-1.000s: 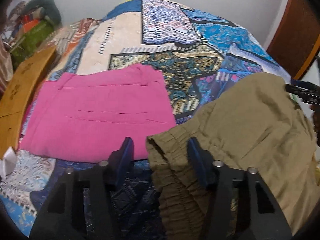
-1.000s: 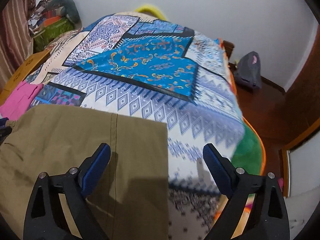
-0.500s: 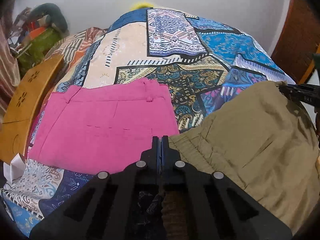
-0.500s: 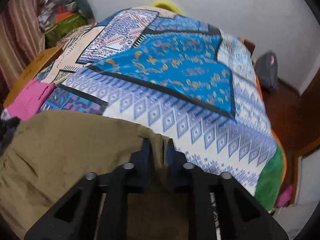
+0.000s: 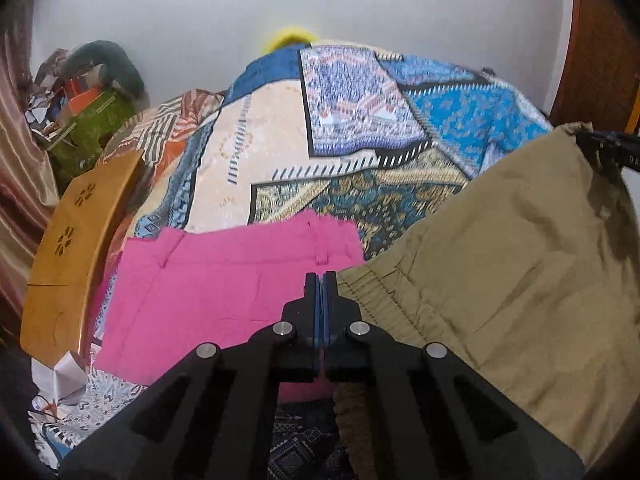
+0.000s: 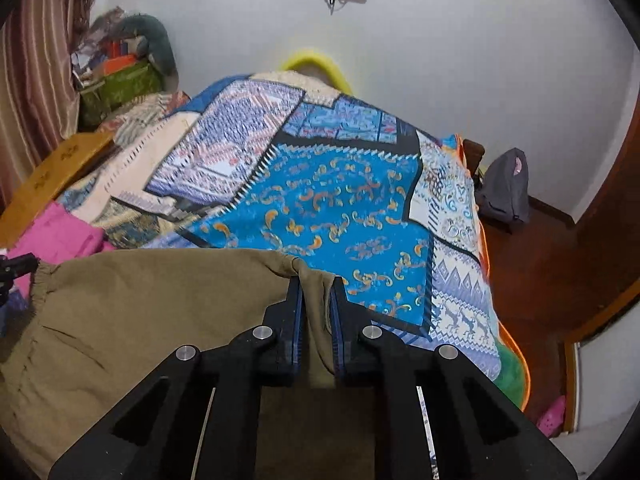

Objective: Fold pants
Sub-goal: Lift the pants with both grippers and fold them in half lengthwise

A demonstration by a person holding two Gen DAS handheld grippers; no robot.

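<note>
Two claws (image 5: 320, 280) (image 6: 317, 292) pinching one khaki pants (image 5: 520, 260)

Landmark: bed (image 5: 280, 160); second pants (image 5: 240, 296) flat on bed, left of held pants (image 5: 520, 280); held pants stretched between left gripper (image 5: 320, 280) and right gripper (image 6: 316, 284); wooden board (image 5: 76, 248) beside bed's left edge; backpack (image 6: 504, 188) on floor right of bed.

both grippers clamped since — olive pants (image 5: 520, 264) lifted, bedspread (image 6: 340, 200) farther
</note>
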